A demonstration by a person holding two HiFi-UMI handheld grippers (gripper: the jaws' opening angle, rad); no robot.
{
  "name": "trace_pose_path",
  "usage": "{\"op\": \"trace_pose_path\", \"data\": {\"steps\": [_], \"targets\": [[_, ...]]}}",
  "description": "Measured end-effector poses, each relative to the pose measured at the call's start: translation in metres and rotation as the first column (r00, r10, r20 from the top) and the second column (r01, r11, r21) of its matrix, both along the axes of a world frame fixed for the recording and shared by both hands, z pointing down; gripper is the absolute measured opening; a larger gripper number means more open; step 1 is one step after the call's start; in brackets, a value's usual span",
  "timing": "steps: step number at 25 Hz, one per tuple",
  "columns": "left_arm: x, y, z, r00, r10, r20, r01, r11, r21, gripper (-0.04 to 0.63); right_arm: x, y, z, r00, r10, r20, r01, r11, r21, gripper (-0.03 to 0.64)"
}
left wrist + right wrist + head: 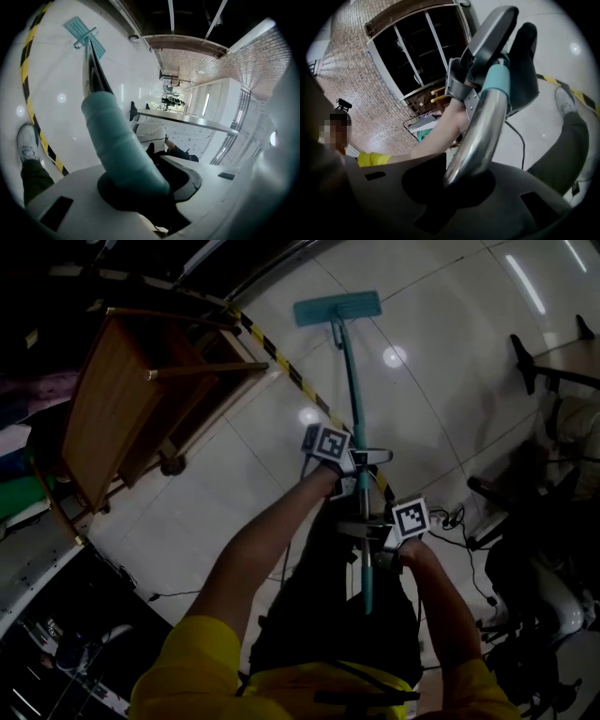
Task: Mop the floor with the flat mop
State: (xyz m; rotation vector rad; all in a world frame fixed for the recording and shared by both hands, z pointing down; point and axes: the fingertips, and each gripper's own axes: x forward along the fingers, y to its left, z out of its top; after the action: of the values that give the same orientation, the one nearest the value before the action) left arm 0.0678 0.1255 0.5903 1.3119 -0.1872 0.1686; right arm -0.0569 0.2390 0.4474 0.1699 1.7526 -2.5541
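The flat mop lies out ahead of me on the white tiled floor, its teal head (337, 308) far forward and its handle (353, 399) running back toward my body. My left gripper (343, 465) is shut on the handle, higher up the pole; in the left gripper view the teal grip (117, 140) passes through its jaws (136, 187) and the mop head (84, 33) is at the far end. My right gripper (386, 538) is shut on the handle closer to me; the right gripper view has the shiny metal pole (478, 136) clamped in it (464, 183).
A wooden table (112, 409) stands at the left, behind a yellow-black tape line (281, 367) on the floor. Chair bases (530, 362) and cables (459, 521) crowd the right side. My shoe (27, 140) rests by the tape. A person in yellow (370, 159) shows behind.
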Motion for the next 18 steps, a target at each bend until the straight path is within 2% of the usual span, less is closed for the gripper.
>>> {"op": "trace_pose_path", "data": {"steps": [3,6,9,11,14,18], "targets": [[0.026,0.09,-0.035,1.0,-0.013,-0.004,0.012,0.996,-0.086,0.141,0.03,0.078,-0.043,1.0,0.023,0.006,-0.022,0.998,-0.062,0.078],[0.069,0.175,-0.067,0.999,-0.032,-0.029,0.026,0.984,-0.179,0.146,0.075,0.149,-0.08,1.0,0.014,-0.02,-0.017,0.993,-0.12,0.087],[0.112,0.229,-0.079,0.996,-0.07,-0.06,0.056,0.978,-0.2,0.146,0.114,0.199,-0.091,0.999,-0.004,-0.055,-0.003,0.99,-0.14,0.089],[0.129,0.234,-0.073,0.993,-0.082,-0.084,0.068,0.985,-0.158,0.143,0.127,0.208,-0.081,0.998,0.015,-0.064,-0.023,0.993,-0.113,0.087],[0.134,0.201,-0.052,0.988,-0.103,-0.116,0.095,0.993,-0.071,0.144,0.129,0.185,-0.053,0.999,0.046,-0.028,-0.047,0.998,-0.034,0.088],[0.129,0.143,-0.031,0.989,-0.108,-0.1,0.1,0.992,-0.082,0.149,0.126,0.133,-0.021,0.998,0.069,-0.008,-0.068,0.997,0.032,0.094]]}}
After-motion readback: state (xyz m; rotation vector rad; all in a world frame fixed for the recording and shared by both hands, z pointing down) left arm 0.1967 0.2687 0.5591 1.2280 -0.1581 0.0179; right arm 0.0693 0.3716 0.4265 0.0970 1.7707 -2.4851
